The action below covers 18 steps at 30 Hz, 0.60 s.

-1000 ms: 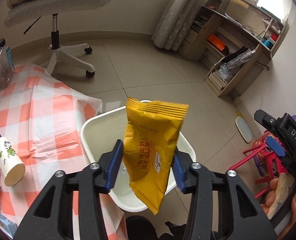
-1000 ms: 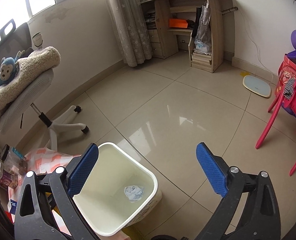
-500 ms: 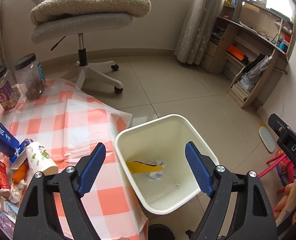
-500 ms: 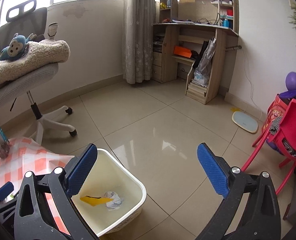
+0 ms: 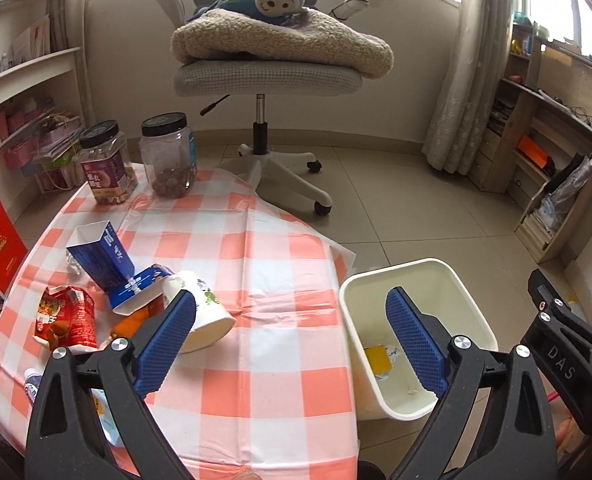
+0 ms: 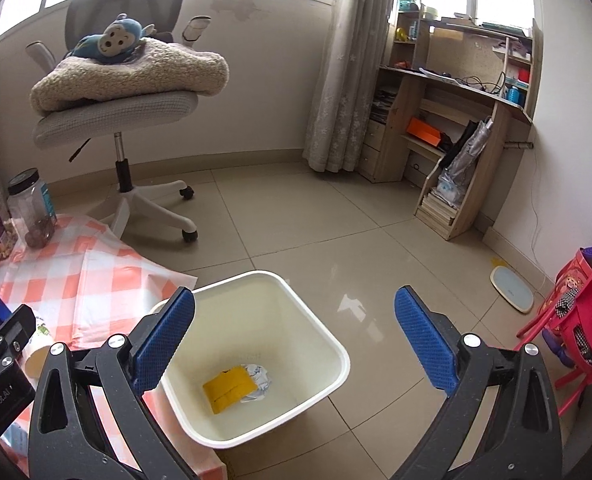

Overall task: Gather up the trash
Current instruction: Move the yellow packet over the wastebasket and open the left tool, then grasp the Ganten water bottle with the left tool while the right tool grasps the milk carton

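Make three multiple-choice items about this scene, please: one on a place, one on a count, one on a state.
1. Where does the flat yellow snack wrapper lie?
A. on the checked tablecloth
B. inside the white plastic waste bin
C. on the floor tiles

2. How many clear plastic jars with black lids stand at the far edge of the orange-and-white checked tablecloth?
A. one
B. two
C. four

3. How is the left gripper?
A. open and empty
B. shut on the wrapper
C. shut on a cup

Answers: 1 B, the wrapper rests on the bin floor beside a crumpled white paper. 2 B, one jar stands beside the other. 3 A, its blue pads stand wide apart with nothing between.
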Each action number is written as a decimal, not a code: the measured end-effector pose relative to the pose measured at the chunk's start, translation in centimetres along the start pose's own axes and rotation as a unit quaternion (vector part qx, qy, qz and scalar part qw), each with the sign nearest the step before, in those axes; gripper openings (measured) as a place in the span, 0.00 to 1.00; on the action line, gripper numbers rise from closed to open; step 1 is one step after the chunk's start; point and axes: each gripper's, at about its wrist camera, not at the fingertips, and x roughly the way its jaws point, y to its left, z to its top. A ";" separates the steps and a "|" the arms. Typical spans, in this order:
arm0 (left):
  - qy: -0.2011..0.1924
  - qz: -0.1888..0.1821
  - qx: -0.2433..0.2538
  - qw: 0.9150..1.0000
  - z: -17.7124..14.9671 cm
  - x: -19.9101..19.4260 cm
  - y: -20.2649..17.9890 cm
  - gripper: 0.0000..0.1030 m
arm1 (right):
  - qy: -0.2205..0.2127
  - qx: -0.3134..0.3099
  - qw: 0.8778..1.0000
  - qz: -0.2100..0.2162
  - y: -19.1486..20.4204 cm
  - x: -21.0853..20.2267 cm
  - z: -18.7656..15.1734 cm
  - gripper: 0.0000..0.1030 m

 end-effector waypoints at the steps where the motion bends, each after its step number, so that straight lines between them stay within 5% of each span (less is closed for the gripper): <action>1: 0.000 0.005 -0.004 1.000 -0.2 -0.2 0.5 0.90 | 0.002 -0.007 1.000 0.008 0.6 -0.1 -0.1 0.93; 11: 0.011 0.075 -0.075 0.994 -2.2 -1.4 6.9 0.91 | -0.025 -0.052 0.997 0.054 6.2 -2.5 -0.5 0.93; 18: 0.047 0.127 -0.144 0.980 -4.7 -1.5 13.0 0.91 | 0.000 -0.092 0.990 0.111 11.3 -3.2 -1.2 0.93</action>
